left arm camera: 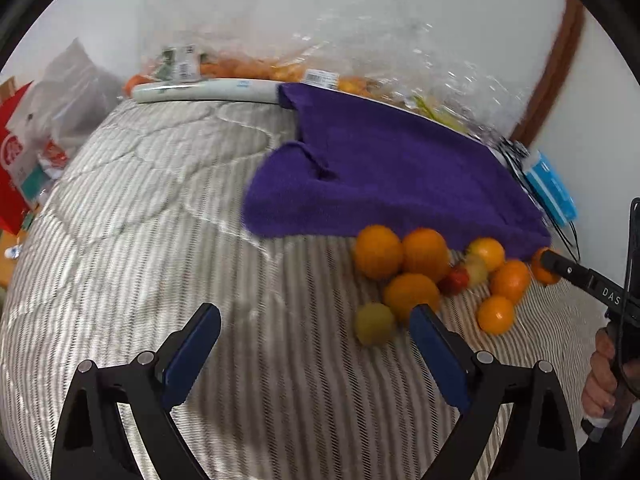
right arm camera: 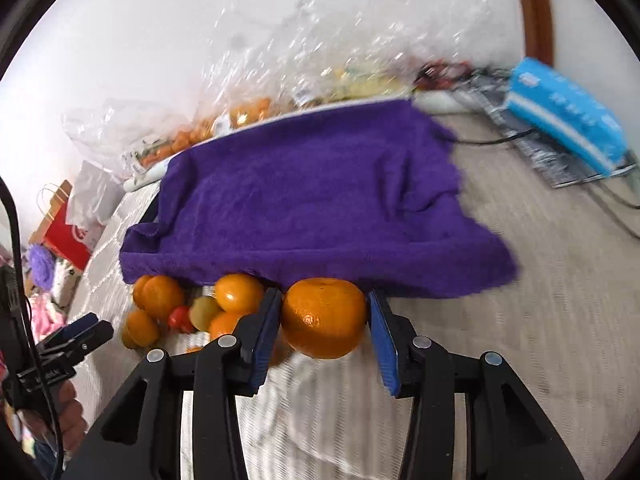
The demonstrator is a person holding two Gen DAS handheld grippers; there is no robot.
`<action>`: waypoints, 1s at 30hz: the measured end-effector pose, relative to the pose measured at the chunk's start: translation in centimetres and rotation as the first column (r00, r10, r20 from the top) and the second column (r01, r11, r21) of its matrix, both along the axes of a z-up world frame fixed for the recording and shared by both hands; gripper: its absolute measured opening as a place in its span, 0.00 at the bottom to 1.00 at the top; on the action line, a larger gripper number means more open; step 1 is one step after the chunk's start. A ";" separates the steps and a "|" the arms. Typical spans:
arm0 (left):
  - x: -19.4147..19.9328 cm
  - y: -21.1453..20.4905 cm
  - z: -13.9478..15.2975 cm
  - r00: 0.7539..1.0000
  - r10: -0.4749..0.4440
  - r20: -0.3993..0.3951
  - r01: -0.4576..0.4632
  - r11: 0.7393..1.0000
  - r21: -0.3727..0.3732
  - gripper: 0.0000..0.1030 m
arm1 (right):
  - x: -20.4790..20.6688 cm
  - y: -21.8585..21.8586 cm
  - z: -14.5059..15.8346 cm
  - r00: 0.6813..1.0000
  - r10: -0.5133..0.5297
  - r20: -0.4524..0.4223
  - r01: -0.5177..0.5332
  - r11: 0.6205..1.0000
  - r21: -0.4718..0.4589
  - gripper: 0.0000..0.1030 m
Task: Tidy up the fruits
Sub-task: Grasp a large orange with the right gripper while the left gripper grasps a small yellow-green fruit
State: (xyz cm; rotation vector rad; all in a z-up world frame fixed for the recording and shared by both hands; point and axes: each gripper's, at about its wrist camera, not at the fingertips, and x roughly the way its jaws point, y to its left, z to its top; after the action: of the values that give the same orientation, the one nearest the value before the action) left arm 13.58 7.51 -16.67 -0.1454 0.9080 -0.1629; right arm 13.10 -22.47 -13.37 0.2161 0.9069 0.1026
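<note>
Right gripper (right arm camera: 324, 320) clamps an orange (right arm camera: 323, 316) — left gripper (left arm camera: 316, 344) (spread) empty.

White wall (left arm camera: 440, 8), brown wooden trim (left arm camera: 556, 68), striped quilted bedding (left arm camera: 160, 220).

A cluster of oranges (left arm camera: 404, 268) is heaped on the striped bedding at the near edge of the purple towel (left arm camera: 384, 176), with a small red fruit (left arm camera: 454, 280) and two yellowish-green fruits (left arm camera: 375, 323) mixed in. One large orange (right arm camera: 324, 318) is seen between the blue pads (right arm camera: 266, 336) of the right gripper (right arm camera: 324, 332), touching the left pad; whether it is clamped cannot be told
</note>
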 end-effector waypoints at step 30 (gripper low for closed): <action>-0.6 -1.7 -1.3 0.985 -0.161 0.056 0.166 0.982 -0.087 0.22 | -2.6 -0.4 -3.4 0.996 0.086 0.011 -0.086 0.996 -0.030 0.43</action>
State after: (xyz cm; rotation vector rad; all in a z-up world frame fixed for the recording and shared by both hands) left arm 12.95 5.80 -17.97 -0.1510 0.8636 -0.3595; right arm 10.51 -22.90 -16.78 0.1487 0.9048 0.1702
